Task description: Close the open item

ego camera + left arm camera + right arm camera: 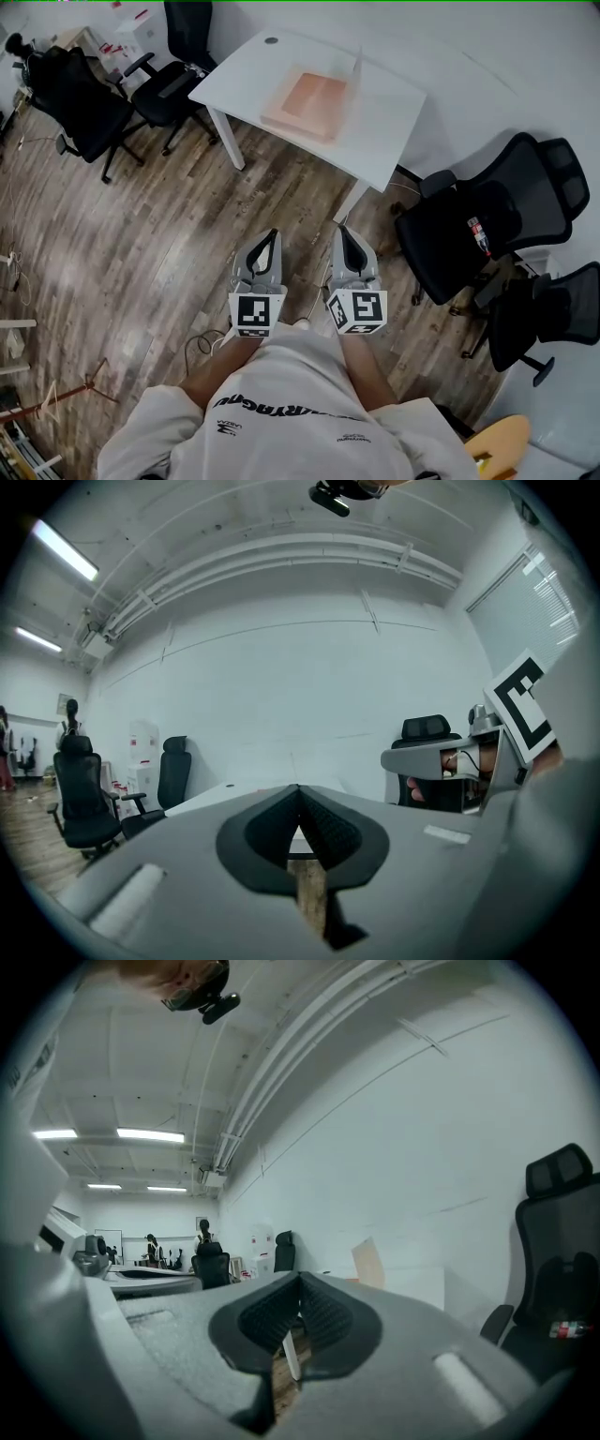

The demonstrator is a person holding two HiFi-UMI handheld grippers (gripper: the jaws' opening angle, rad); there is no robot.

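Note:
On the white table [398, 117] ahead lies a flat box [314, 101] with a pale orange inside, its lid standing up along the right side. The right gripper view shows that raised lid [368, 1262] as a tan panel far off. I stand on the wooden floor well short of the table. My left gripper [273, 232] and right gripper [341, 229] are held side by side at waist height, pointing toward the table. Both are shut with nothing between the jaws, as seen at the left gripper [298, 787] and the right gripper [300, 1277] in their own views.
Two black office chairs [89, 108] stand left of the table and two more [487, 225] at the right by the white wall. Cables [202, 342] lie on the floor near my feet. People stand far off [150, 1246] in the room.

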